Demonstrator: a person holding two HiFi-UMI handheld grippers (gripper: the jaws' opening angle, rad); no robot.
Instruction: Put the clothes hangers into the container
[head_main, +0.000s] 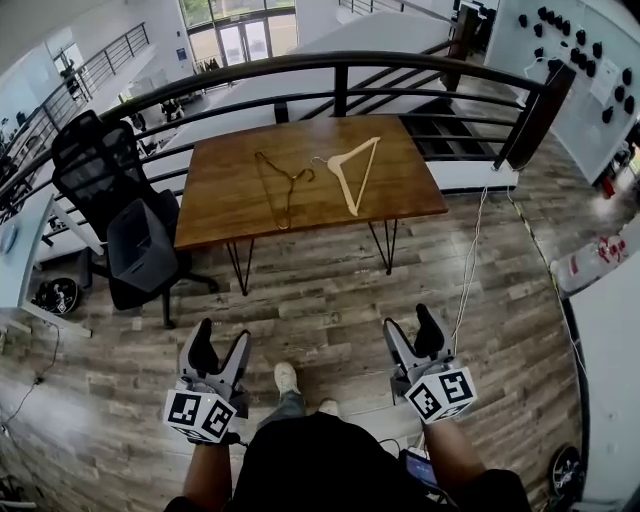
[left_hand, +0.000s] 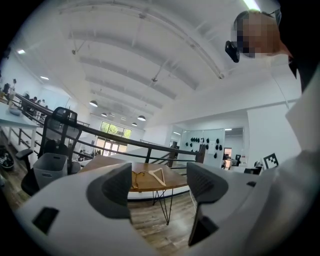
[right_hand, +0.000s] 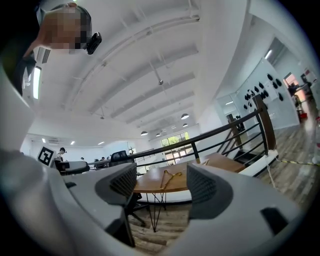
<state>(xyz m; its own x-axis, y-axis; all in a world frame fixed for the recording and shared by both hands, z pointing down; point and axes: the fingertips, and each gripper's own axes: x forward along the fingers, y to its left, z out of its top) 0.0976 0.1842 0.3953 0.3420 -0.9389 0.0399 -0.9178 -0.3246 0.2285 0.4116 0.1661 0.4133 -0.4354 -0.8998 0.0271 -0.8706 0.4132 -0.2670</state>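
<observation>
Two hangers lie on the wooden table (head_main: 220, 215): a thin brown wire hanger (head_main: 283, 187) and, to its right, a pale wooden hanger (head_main: 352, 172). A grey container (head_main: 140, 243) rests on the seat of the chair left of the table. My left gripper (head_main: 223, 333) and right gripper (head_main: 408, 318) hover over the floor well short of the table, both open and empty. Between the jaws in the left gripper view I see the wire hanger (left_hand: 138, 176) and the wooden hanger (left_hand: 159, 175) far off. The right gripper view shows a hanger (right_hand: 167, 179) on the table (right_hand: 150, 186).
A black office chair (head_main: 95, 160) stands left of the table. A dark metal railing (head_main: 340, 65) curves behind it. A white desk (head_main: 20, 250) is at the left and a white counter (head_main: 610, 340) at the right. A cable (head_main: 470, 270) runs across the wooden floor.
</observation>
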